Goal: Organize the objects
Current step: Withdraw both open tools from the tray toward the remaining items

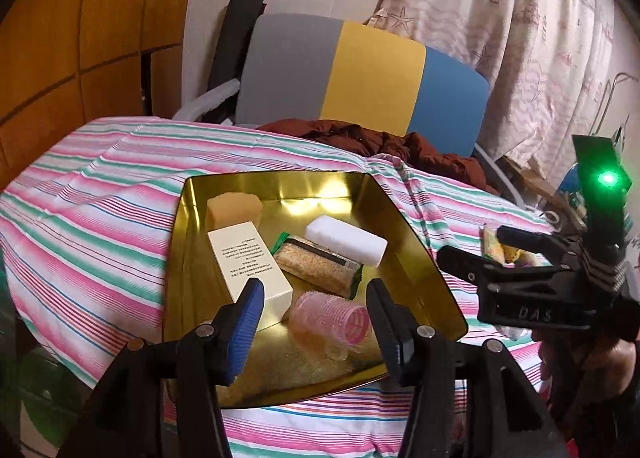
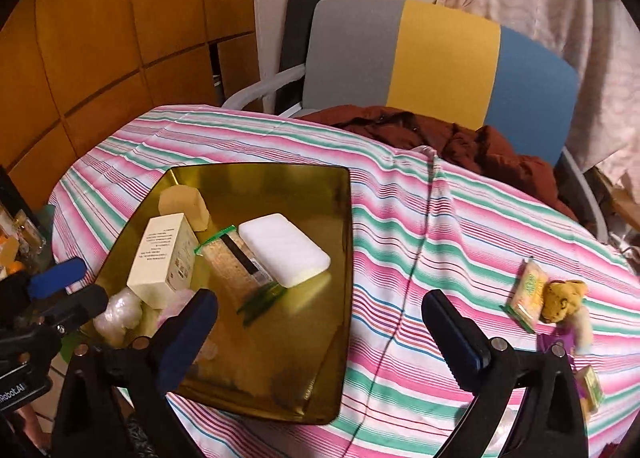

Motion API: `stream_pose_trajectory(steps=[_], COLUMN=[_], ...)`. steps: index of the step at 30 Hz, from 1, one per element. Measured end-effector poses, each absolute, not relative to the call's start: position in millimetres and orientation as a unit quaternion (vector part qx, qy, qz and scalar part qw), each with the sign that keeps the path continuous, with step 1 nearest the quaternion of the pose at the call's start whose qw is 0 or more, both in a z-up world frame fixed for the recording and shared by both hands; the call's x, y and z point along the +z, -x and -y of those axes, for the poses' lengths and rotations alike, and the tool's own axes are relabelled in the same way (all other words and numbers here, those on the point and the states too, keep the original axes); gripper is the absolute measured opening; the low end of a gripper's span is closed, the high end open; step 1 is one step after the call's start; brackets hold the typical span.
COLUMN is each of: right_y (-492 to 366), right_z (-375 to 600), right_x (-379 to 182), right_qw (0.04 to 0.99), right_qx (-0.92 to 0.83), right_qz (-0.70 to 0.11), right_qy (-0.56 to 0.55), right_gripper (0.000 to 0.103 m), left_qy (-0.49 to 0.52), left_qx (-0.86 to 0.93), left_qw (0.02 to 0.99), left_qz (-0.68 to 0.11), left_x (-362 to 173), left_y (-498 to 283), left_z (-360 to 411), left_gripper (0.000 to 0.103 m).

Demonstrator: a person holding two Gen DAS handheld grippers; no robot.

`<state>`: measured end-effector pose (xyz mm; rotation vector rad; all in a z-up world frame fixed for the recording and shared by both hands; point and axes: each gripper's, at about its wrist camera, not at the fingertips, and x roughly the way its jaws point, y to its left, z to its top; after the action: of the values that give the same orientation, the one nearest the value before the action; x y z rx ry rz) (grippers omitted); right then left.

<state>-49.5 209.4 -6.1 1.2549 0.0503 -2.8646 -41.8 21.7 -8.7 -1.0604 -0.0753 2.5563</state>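
The gold tray (image 2: 280, 370) sits on the striped tablecloth (image 2: 440, 218) and already carries a cream box (image 2: 164, 258), a tan sponge (image 2: 186, 202), a snack packet (image 2: 236, 262), a white block (image 2: 284, 248) and a pink hair roller (image 1: 330, 316). What is left to organize lies loose on the cloth to the right — a small yellow-green packet (image 2: 528, 292) touching a brown plush toy (image 2: 562, 298), with another small packet (image 2: 590, 388) nearer, at the right edge.

The right gripper (image 2: 320, 332) hangs spread wide and empty over the tray's right rim; the loose pieces lie to its right and a little farther off, and the yellow-green packet's long axis runs roughly near-to-far. The left gripper (image 1: 316, 312), also parted and holding nothing, hovers over the roller at the tray's near end — so the right hand looks the nearer one for the next pick.

The right wrist view shows the toy and packets plainly; in the left view the other gripper largely hides them. The left view alone shows the roller clearly.
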Motion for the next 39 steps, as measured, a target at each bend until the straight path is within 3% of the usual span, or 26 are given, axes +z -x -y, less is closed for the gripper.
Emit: stream_pose_trajectory(steps=[4,27,39], right_y=[40,10,-7], right_z=[-212,-297,-398], right_x=[-7,-8,6], right_qw=[-0.006,-0.100,-0.195], right_qx=[-0.920,-0.916,-0.908], right_qz=[-0.018,0.009,0.034], right_qy=[-0.392,-0.388,-0.371], right_gripper=[0.103,0.103,0.103], left_qy=[0.370,0.361,0.366], left_qx=[0.913,0.903,0.889], left_qw=[0.173,0.225,0.262], left_qz=[0.001,-0.062,-0.083], left_x=[-8,-2,-5], left_y=[36,23,22], left_z=[-29,-80,-112], left_gripper=[0.064,0.064,0.065])
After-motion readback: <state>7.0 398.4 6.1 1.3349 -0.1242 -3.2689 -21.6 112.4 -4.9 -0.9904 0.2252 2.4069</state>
